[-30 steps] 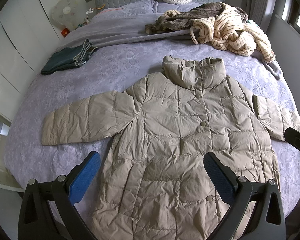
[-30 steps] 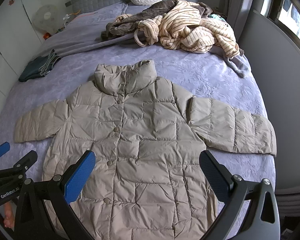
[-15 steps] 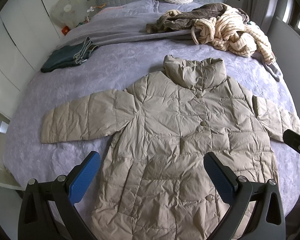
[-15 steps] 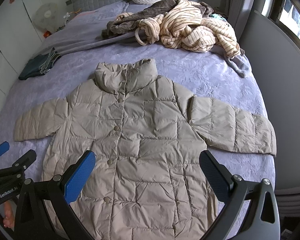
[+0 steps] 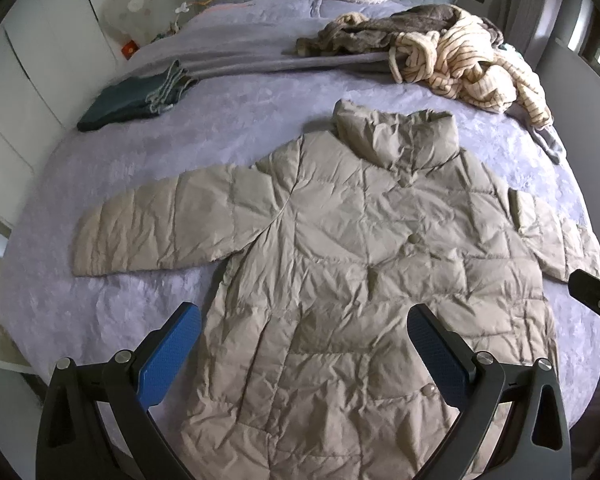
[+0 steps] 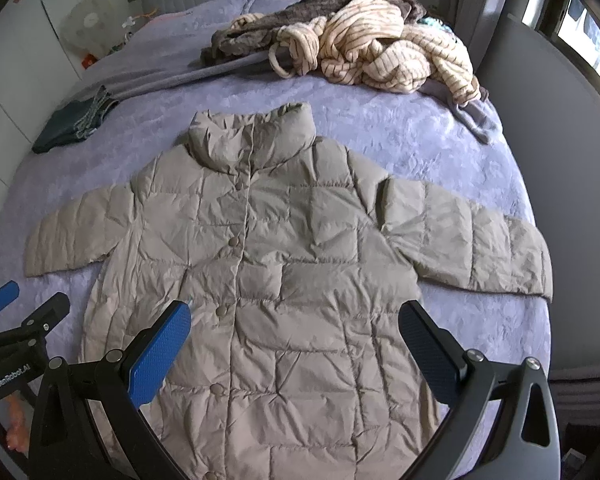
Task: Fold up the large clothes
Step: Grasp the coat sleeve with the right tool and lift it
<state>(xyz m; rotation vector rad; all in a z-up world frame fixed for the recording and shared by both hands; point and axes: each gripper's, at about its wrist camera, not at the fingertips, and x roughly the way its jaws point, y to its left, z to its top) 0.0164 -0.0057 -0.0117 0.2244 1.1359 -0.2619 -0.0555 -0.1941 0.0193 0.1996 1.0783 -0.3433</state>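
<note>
The beige puffer coat (image 5: 340, 264) lies flat, front up, on the bed (image 5: 100, 300), collar far, hem near, sleeves straight out to each side. So the left gripper (image 5: 304, 344) is nearer the left sleeve (image 5: 156, 228) and the right gripper (image 6: 294, 340) nearer the right sleeve (image 6: 472, 248); both hover wide open, holding nothing.

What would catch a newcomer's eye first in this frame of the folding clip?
A beige quilted puffer coat lies buttoned and face up in the middle of the lavender bedspread, both sleeves spread out to the sides. Behind it, near the headboard, sits a rumpled heap of cream striped clothing, with a folded dark green garment off to the left. Both open grippers, left and right, hover over the coat's lower half.
</note>
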